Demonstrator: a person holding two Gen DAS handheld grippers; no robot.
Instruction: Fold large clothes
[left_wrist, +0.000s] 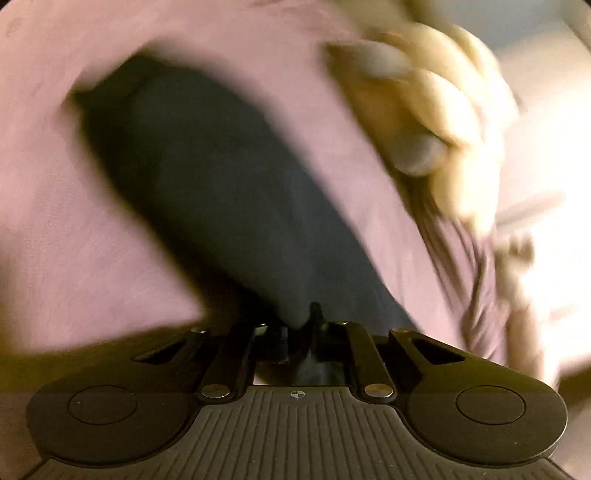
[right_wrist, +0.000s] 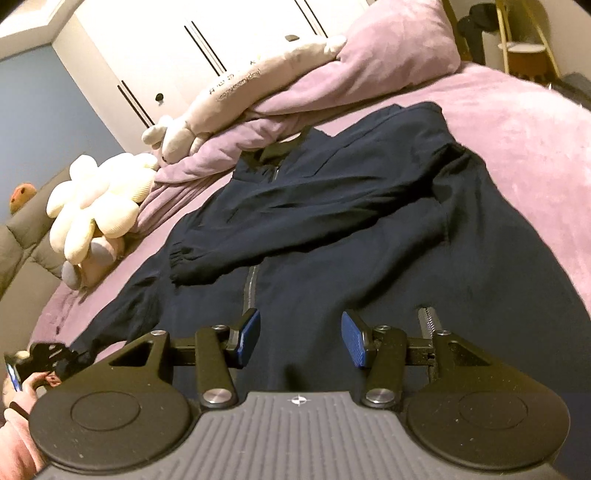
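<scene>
A dark navy jacket (right_wrist: 332, 221) is spread front-up across a bed covered by a mauve blanket (right_wrist: 517, 155), its zip running toward the right claw (right_wrist: 300, 339). It is judged soft, limp and fairly light, likely to slide and sag when lifted, so it is best taken at a seam, hem or cuff. One sleeve (right_wrist: 295, 236) is already laid across the chest, its elastic cuff (right_wrist: 181, 266) at the left. The other sleeve (left_wrist: 221, 192) is seen in the blurred left view, where the left claw (left_wrist: 301, 325) is clamped together on its dark cloth. The right claw is held apart above the hem, gripping nothing. Plush toys (right_wrist: 96, 199), a pillow (right_wrist: 399, 44) and white wardrobes (right_wrist: 207, 48) are seen beyond.
</scene>
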